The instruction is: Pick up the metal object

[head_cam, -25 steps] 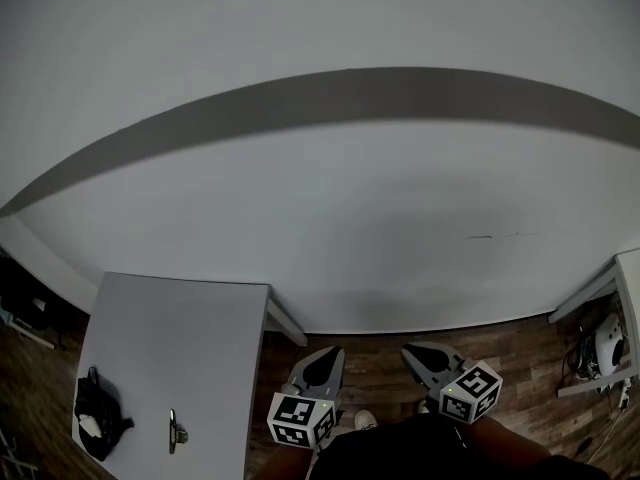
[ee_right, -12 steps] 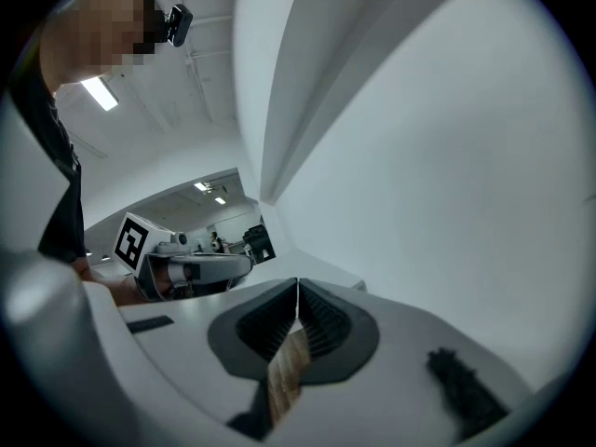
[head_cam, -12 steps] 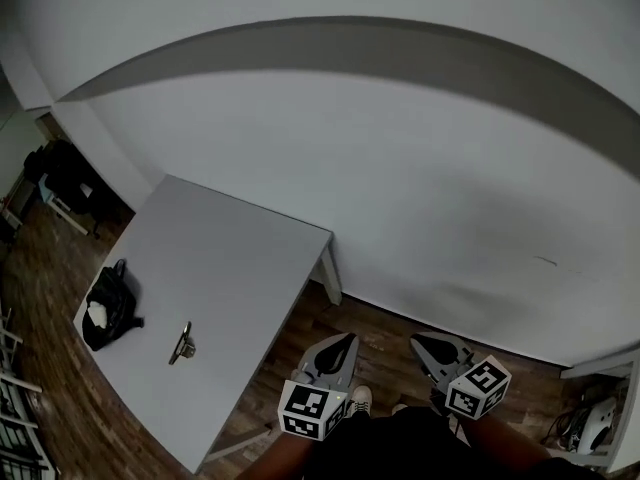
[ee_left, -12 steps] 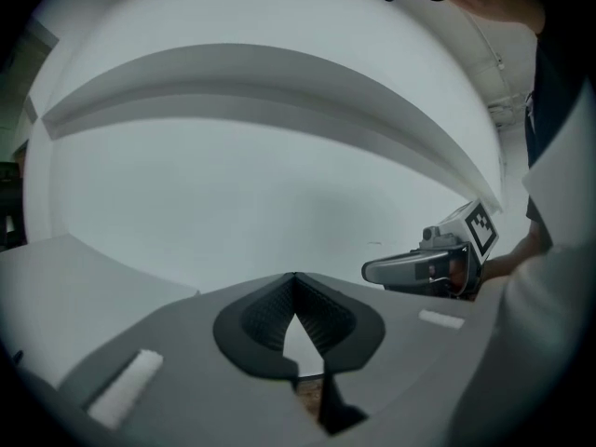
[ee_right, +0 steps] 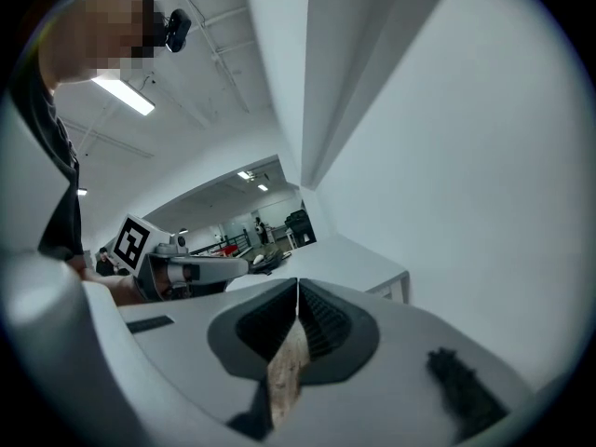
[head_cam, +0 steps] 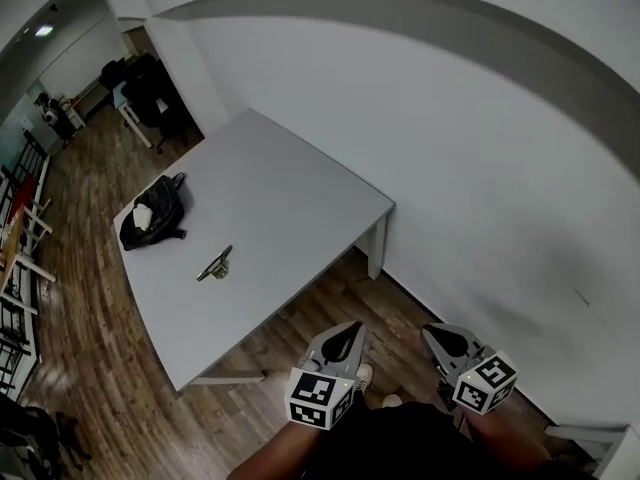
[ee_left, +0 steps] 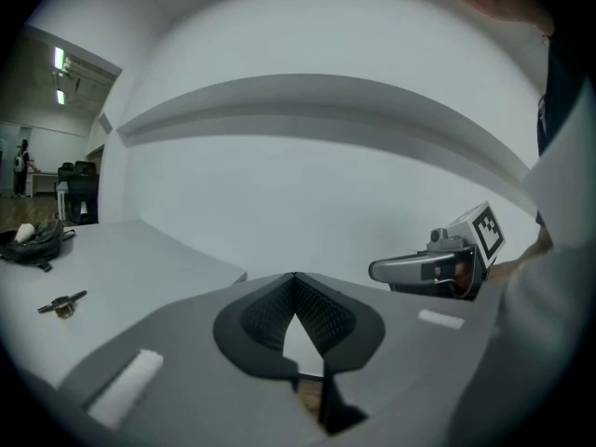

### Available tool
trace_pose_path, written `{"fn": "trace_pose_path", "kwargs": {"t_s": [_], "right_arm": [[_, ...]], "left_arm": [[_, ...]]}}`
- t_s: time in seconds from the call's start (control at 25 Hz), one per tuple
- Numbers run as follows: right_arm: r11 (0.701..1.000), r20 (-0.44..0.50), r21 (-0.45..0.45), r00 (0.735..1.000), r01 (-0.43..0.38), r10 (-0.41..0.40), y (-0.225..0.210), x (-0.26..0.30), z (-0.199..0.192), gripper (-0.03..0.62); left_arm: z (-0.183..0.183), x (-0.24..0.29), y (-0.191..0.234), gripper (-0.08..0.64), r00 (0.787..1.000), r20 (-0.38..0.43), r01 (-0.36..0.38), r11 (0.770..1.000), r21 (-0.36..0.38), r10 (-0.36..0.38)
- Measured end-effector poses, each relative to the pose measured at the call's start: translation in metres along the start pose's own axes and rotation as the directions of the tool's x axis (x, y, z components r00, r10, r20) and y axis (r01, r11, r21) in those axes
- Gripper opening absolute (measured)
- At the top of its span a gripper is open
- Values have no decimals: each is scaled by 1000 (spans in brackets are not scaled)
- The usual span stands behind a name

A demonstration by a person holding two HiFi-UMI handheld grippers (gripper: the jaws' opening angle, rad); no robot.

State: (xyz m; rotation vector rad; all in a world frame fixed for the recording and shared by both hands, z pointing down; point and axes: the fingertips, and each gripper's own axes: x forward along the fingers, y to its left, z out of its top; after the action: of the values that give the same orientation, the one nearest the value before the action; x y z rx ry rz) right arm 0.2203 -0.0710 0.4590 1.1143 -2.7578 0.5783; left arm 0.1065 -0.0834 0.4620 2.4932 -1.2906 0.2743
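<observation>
The metal object point(head_cam: 215, 265) is a small, slim silver piece lying on the grey table point(head_cam: 290, 218), well to the left of both grippers. It also shows far off in the left gripper view point(ee_left: 61, 304). My left gripper point(head_cam: 351, 328) hangs over the wooden floor below the table's near corner, its jaws shut on nothing point(ee_left: 294, 277). To its right, my right gripper point(head_cam: 431, 331) is shut too and holds nothing point(ee_right: 297, 284). Both are far from the object.
A black bag point(head_cam: 153, 213) with something white in it lies on the table beyond the metal object. A white wall point(head_cam: 480, 168) runs along the right. Wooden floor point(head_cam: 100, 368) surrounds the table; more furniture stands at the far left.
The head view has swung left, bringing the table, bag and metal object up toward the middle of the frame. Both grippers stay shut, low in front of the person.
</observation>
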Motion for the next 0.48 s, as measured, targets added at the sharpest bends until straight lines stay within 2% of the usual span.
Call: {"fn": "trace_pose_path", "kwargs": {"t_s": [0.24,0.48], "right_arm": [[994,-23,-34,995,-102,101,21,-2,-1,8],[982,-48,-58,983,-182,179,40,-9,-5,8]], "left_arm": [[-4,-35,-2,8,994,22,-108,994,-23,109],[-11,-60,-10,8,983,34,-179,982,-58,181]]}}
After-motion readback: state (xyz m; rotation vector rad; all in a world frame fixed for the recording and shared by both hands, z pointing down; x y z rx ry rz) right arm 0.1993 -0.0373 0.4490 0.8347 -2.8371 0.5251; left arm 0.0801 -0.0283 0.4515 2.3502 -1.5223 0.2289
